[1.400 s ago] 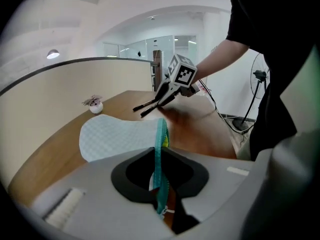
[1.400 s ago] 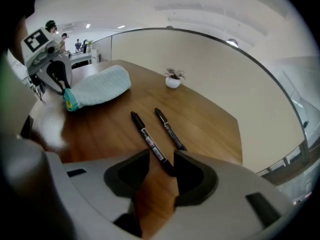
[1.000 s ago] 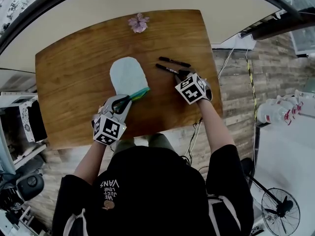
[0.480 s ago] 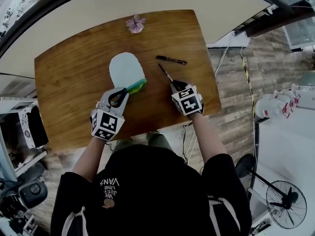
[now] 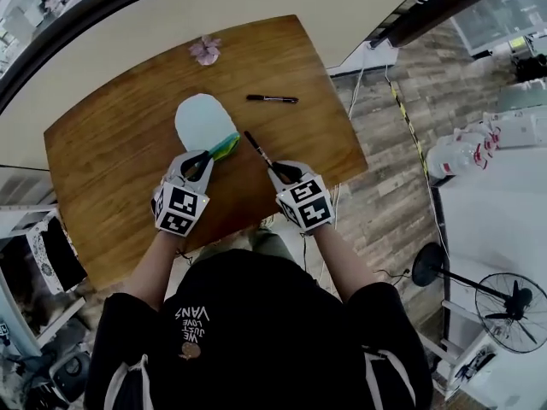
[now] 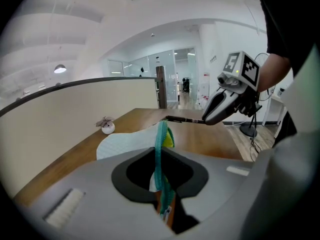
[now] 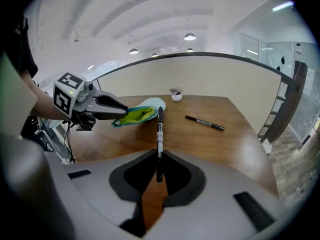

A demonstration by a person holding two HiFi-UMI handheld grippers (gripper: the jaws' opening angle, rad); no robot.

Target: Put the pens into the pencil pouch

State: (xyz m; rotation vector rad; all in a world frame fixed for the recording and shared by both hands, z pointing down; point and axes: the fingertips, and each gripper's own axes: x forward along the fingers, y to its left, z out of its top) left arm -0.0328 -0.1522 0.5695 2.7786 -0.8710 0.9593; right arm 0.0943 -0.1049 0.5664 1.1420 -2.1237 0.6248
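A pale blue pencil pouch [image 5: 203,118] lies on the wooden table [image 5: 111,152], its yellow-green mouth [image 5: 225,147] facing me. My left gripper [image 5: 208,157] is shut on the teal zipper edge [image 6: 161,140] and holds the mouth up. My right gripper [image 5: 279,172] is shut on a black pen [image 5: 257,149], held above the table just right of the mouth. In the right gripper view this pen [image 7: 159,131] stands between the jaws and points at the pouch opening [image 7: 134,115]. A second black pen [image 5: 273,99] lies on the table beyond, also in the right gripper view as the other pen [image 7: 205,123].
A small pink flower ornament [image 5: 205,49] sits near the table's far edge. A curved cream wall [image 5: 214,7] runs behind the table. To the right the table ends over a wood-plank floor [image 5: 385,169] with cables; a fan [image 5: 513,301] stands there.
My right gripper has picked one pen up off the table and carried it left toward the pouch mouth. The left gripper kept its hold on the pouch.
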